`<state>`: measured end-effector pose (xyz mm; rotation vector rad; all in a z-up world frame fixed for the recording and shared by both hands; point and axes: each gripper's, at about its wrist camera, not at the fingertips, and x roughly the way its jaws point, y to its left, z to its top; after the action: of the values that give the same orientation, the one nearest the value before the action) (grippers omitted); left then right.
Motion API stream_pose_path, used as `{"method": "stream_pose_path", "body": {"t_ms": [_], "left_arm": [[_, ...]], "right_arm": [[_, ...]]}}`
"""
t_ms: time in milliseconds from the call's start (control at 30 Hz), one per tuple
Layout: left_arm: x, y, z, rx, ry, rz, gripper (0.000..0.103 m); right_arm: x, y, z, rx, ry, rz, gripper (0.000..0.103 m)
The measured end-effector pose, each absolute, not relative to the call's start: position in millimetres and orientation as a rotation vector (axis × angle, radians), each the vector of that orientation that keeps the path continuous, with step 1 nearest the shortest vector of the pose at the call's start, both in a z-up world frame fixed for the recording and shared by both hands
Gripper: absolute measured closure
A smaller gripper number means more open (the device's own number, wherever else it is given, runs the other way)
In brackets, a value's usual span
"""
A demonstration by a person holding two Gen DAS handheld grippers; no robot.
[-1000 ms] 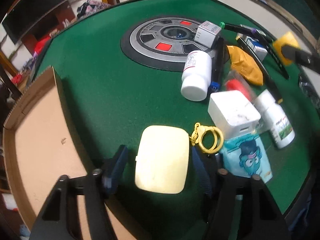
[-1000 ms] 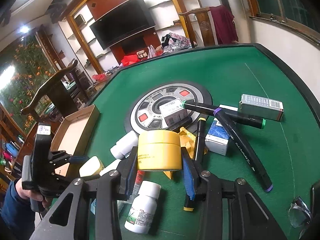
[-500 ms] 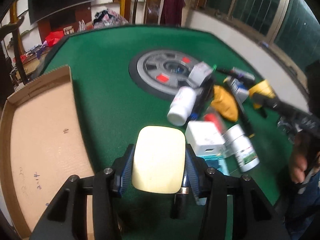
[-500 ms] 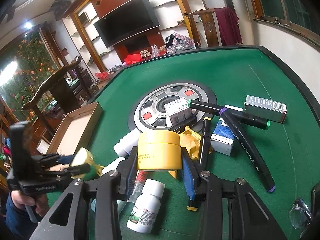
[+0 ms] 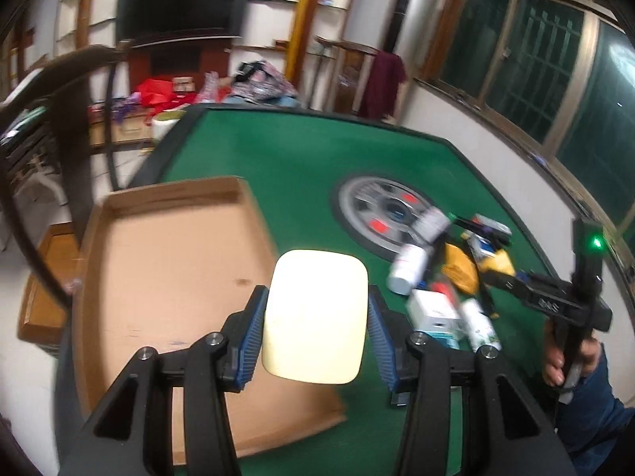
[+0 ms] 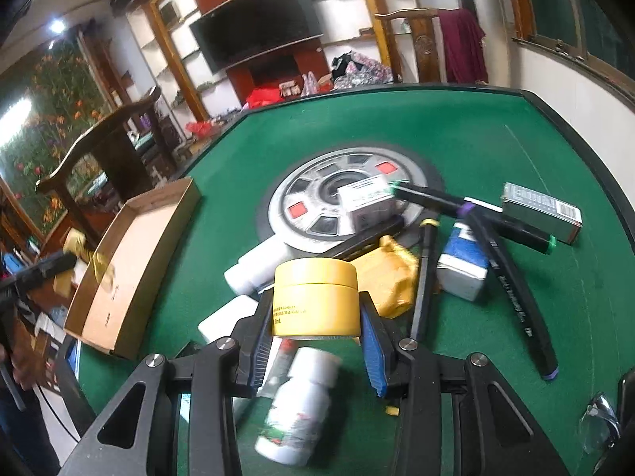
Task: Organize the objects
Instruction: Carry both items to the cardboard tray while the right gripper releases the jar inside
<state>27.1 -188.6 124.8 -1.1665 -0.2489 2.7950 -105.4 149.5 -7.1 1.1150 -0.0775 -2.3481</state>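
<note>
My left gripper (image 5: 315, 309) is shut on a pale yellow rounded case (image 5: 315, 313), held in the air over the right edge of an open cardboard box (image 5: 158, 277). In the right wrist view the left gripper (image 6: 55, 263) is a blur at the far left beside the box (image 6: 131, 261), with something yellow dangling under it. My right gripper (image 6: 315, 309) is shut on a yellow jar (image 6: 315, 289), held just above the pile of objects. In the left wrist view the jar (image 5: 494, 263) shows as a small yellow patch.
On the green table (image 6: 516, 139) lie white bottles (image 6: 295, 400), black markers (image 6: 512, 277), small boxes (image 6: 541, 210), an orange pouch (image 6: 391, 277) and a white cube (image 5: 432, 311). A grey round disc (image 6: 317, 206) sits mid-table. Glasses (image 6: 599, 424) lie front right; a wooden chair (image 6: 107, 150) stands left.
The left gripper closed on the pale yellow case, lifted it off the felt and swung it left, up over the box edge. The right gripper kept hold of the jar and shifted slightly.
</note>
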Motion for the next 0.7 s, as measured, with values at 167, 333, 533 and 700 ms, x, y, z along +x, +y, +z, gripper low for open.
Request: {"method": "stream_pose_path", "body": {"t_ms": [167,333,533,700], "left_arm": [[30,-236,132,-1.198,-0.260,2.882,0.055],[18,-274,128,-1.256,-0.246,2.930,0.055],[-13,-307,101,-1.357,-0.290,2.925,0.055],[-32,-331,86,-1.374,-0.343,2.916,0.055]], "right_arm": [[-99,101,14,1.136,-0.008,-2.240,0.059],[-105,19,46,1.132,0.084,-2.138,0.059],[-141,-82,44,1.188,0.118,-2.083,0.059],[-181,-157,10,1.304,0.121,-2.050,0.059]]}}
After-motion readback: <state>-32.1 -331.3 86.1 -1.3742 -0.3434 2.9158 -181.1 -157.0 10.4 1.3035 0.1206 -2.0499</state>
